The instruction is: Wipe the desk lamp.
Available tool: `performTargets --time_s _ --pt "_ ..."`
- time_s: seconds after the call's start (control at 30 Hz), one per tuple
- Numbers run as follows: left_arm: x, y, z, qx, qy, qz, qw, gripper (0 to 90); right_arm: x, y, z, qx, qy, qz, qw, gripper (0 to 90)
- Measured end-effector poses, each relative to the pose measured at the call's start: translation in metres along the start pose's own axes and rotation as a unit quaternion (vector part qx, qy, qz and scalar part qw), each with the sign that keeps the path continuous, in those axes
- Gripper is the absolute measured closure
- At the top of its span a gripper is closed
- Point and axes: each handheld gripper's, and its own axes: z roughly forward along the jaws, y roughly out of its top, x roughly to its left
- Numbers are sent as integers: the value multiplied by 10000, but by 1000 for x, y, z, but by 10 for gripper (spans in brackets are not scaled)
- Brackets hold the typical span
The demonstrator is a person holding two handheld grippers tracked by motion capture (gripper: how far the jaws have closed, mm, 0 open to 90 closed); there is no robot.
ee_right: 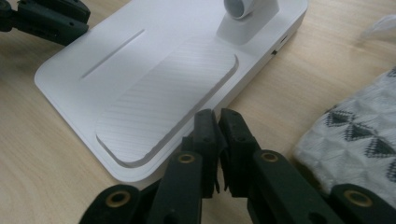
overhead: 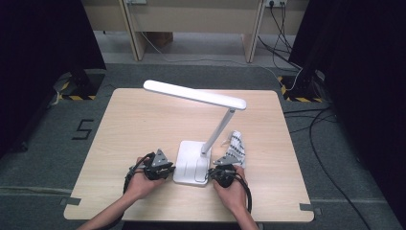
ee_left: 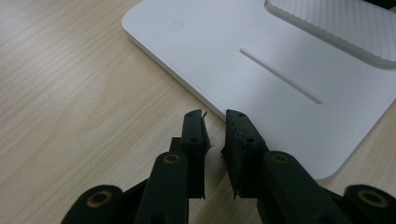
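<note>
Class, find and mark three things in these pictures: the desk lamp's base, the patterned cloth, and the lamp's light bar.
lamp base (overhead: 189, 163), high view, on its flat top.
patterned cloth (ee_right: 359, 140), right gripper view, on its black-and-white print.
light bar (overhead: 194, 94), high view, at mid-length.

Both grippers are matte black. The left gripper (overhead: 163, 168) and the right gripper (overhead: 221, 173) each carry a grey three-cornered plate on top, and a black cable loops back from each body. Seen close, the jaws are flat black bars on thicker arms — brass-coloured pivot screws at the joints, smaller dark screw heads nearer the tips. The forearms behind them are bare, with no sleeves.
</note>
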Motion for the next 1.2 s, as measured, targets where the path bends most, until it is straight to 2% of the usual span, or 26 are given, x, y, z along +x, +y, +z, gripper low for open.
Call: performTargets --time_s 0.13,0.33,0.47,0.7,1.0,1.2 --pt "4 -1 -5 -174 36 -48 9998 740 -1 0 -3 -148 -14 85 9999 778" --pt "11 -6 -17 -399 118 -98 9991 657 -5 -2 -12 -406 4 37 9992 679" --pt "16 -12 -27 -470 194 -204 9985 579 -8 -6 -20 -477 -12 0 9989 654" --pt "26 -22 -43 -576 398 -417 9967 469 -17 -14 -41 -604 -72 160 9980 622" --pt "37 -34 -60 -694 667 -738 9926 403 -32 -29 -65 -741 -306 356 9961 586" --pt "41 -41 -66 -662 751 -839 9914 389 -44 -42 -75 -826 -485 561 9938 567"
